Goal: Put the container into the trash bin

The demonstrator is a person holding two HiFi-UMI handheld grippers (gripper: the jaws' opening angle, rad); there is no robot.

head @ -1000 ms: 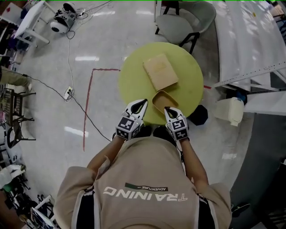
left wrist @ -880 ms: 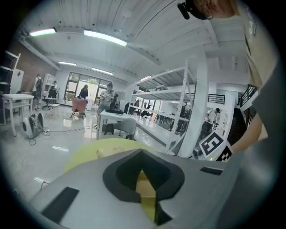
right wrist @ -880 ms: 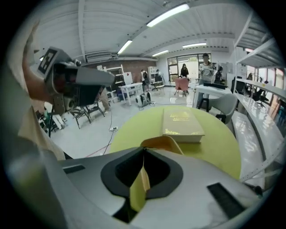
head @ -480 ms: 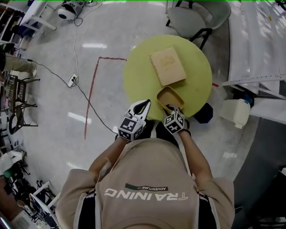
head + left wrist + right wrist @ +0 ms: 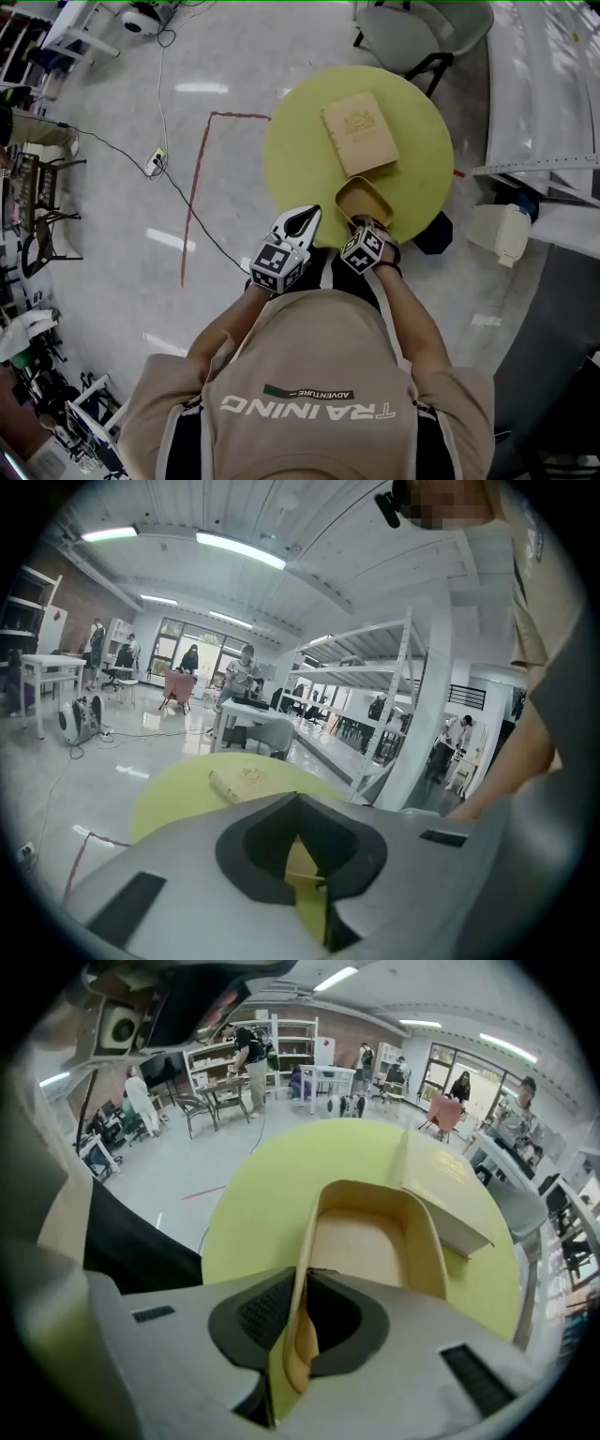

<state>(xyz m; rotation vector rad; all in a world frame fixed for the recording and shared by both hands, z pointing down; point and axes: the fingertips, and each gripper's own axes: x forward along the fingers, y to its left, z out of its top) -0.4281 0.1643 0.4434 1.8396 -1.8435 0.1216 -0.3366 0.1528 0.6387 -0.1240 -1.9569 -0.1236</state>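
A tan open container [image 5: 367,202] sits near the front edge of the round yellow-green table [image 5: 300,159]. My right gripper [image 5: 361,225] points steeply down at its near end. In the right gripper view the container's [image 5: 375,1241] near wall stands between the jaws of the right gripper [image 5: 302,1312], which are closing, with a gap still showing beside one pad. My left gripper [image 5: 298,221] hovers at the table's front edge, left of the container, shut and empty; in its own view the left gripper [image 5: 300,855] looks across the table [image 5: 178,789].
A flat tan box [image 5: 359,133] lies just beyond the container. A white bin [image 5: 497,232] and a black object [image 5: 433,234] stand on the floor right of the table. A grey chair [image 5: 412,33] is at the far side. Cables cross the floor at left.
My right gripper has dropped and rolled onto the container's near end, and its jaws went from shut to spread around the wall. The left gripper barely moved.
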